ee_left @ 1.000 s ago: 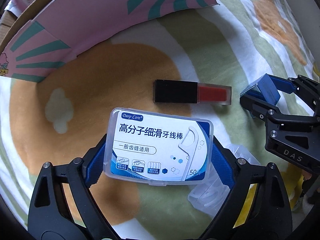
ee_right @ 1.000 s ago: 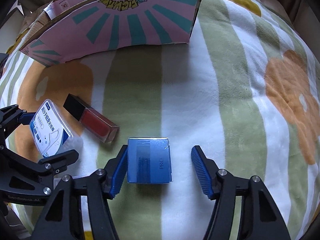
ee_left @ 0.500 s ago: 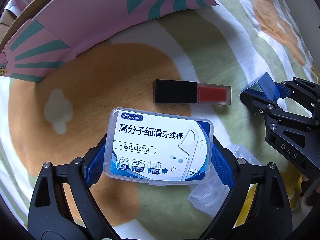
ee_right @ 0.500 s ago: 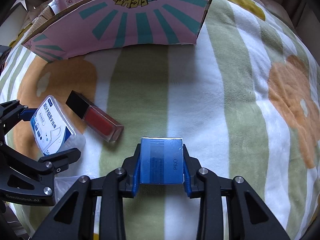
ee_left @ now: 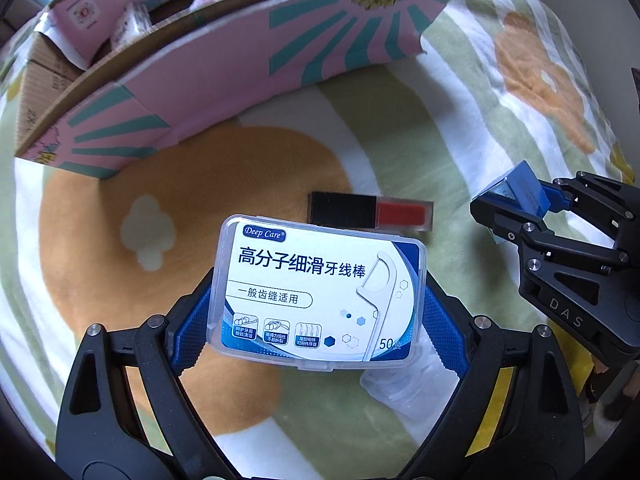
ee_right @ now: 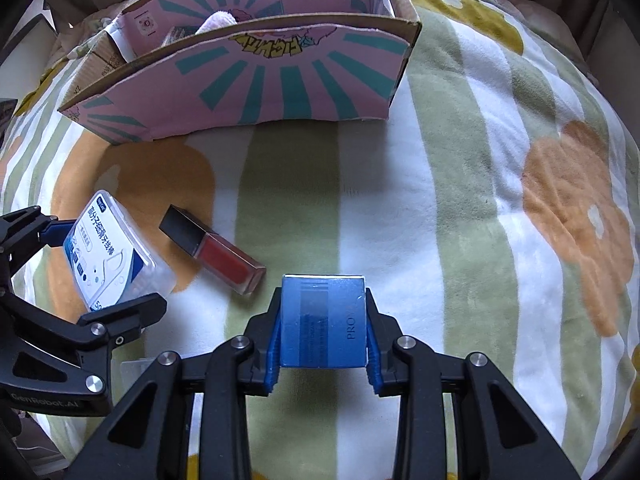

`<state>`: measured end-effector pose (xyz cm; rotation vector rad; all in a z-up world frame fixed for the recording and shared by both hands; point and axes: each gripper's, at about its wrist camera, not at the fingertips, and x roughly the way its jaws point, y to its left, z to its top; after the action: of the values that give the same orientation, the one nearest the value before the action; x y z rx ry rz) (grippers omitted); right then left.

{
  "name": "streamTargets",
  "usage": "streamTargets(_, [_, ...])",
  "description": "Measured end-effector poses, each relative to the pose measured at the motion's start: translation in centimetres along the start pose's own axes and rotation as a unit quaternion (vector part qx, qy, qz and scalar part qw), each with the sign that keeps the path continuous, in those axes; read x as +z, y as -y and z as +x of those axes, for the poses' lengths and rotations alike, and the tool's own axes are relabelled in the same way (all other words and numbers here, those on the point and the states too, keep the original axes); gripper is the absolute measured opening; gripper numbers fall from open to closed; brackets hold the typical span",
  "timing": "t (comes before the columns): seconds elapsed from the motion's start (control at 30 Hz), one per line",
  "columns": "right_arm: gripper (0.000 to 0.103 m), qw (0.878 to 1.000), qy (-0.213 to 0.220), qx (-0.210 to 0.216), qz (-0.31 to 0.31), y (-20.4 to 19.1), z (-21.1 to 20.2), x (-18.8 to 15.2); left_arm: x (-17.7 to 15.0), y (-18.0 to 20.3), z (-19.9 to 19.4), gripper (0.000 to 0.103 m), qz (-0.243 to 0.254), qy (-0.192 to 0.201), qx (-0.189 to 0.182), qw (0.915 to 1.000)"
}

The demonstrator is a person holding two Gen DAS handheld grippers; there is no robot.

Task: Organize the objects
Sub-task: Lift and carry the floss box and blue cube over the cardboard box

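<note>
Left gripper (ee_left: 316, 312) clamped on floss-pick case (ee_left: 318, 294), right gripper (ee_right: 323, 334) clamped on blue box (ee_right: 323, 320), both apparently lifted off blanket (ee_right: 460, 200); lip-gloss tube (ee_right: 214, 250) lies between, pink carton (ee_right: 260, 80) beyond.

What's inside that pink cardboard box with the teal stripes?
Over the front wall of the pink cardboard box a pale pink fluffy cloth pokes up, with a small packet beside it. Anything lower down is hidden by that wall.
</note>
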<state>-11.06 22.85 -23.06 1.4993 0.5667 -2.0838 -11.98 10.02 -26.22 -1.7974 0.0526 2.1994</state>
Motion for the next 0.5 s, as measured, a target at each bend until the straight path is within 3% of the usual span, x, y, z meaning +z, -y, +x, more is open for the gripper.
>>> streamTargets(0.17, [0.031, 1.0, 0.017, 0.002, -0.009, -0.6, -4.0, 1.5, 0.2, 0.5, -3.2, 0.091, -0.032, 0.03, 0.001, 0.999])
streamTargets(0.2, [0.031, 1.0, 0.022, 0.002, -0.011, -1.6, -4.6, 0.4, -0.1, -0.1, -4.4, 0.091, -0.04, 0.039, 0.001, 0.9984])
streamTargets(0.5, [0.031, 0.998, 0.05, 0.023, 0.002, -3.1, -10.9, 4.2, -0.6, -0.1, -13.3, 0.091, -0.114, 0.095, 0.022, 0.9886])
